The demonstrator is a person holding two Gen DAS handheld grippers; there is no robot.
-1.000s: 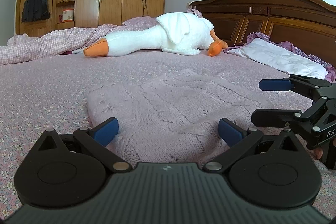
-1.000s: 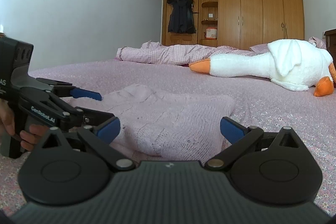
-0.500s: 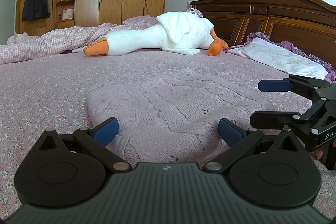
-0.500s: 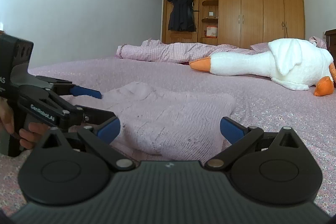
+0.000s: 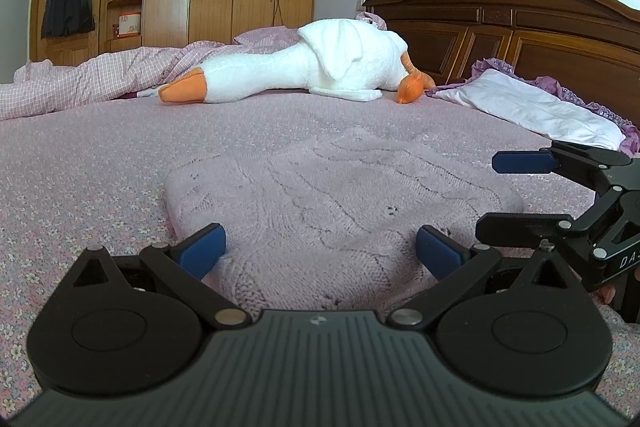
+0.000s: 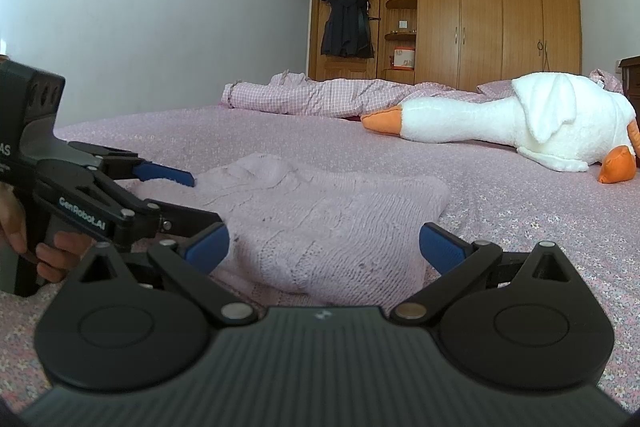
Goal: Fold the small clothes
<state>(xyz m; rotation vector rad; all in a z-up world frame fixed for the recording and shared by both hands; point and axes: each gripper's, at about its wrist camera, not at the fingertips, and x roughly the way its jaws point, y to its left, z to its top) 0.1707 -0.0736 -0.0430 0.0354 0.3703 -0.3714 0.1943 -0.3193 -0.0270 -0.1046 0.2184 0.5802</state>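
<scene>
A bedroom with a tall wooden wardrobe [image 6: 480, 7] and a dark carved headboard [image 5: 520, 27] frames the work, which takes place on a wide bed [image 5: 80, 187] covered in a pink flowered spread. A white plush goose [image 5: 312, 71] lies well back from the action, near a crumpled checked quilt [image 6: 320, 95] and a pillow [image 5: 532, 111]. The pale lilac knitted sweater [image 5: 320, 203] lies flat on the spread just ahead of both tools, already doubled into a compact rectangle. Over the last second almost nothing has shifted: the garment keeps the same outline and both tools hover at its near edge. The left gripper [image 5: 320, 247] has its blue pads spread wide with the sweater's edge between them, gripping nothing; the right gripper [image 6: 324, 243] is likewise wide apart over the adjoining corner and empty. That stillness suggests a pause between folds, probably lining up for the next pinch. Judging by its tidy shape, the fold looks partly done, perhaps with one more halving left.
</scene>
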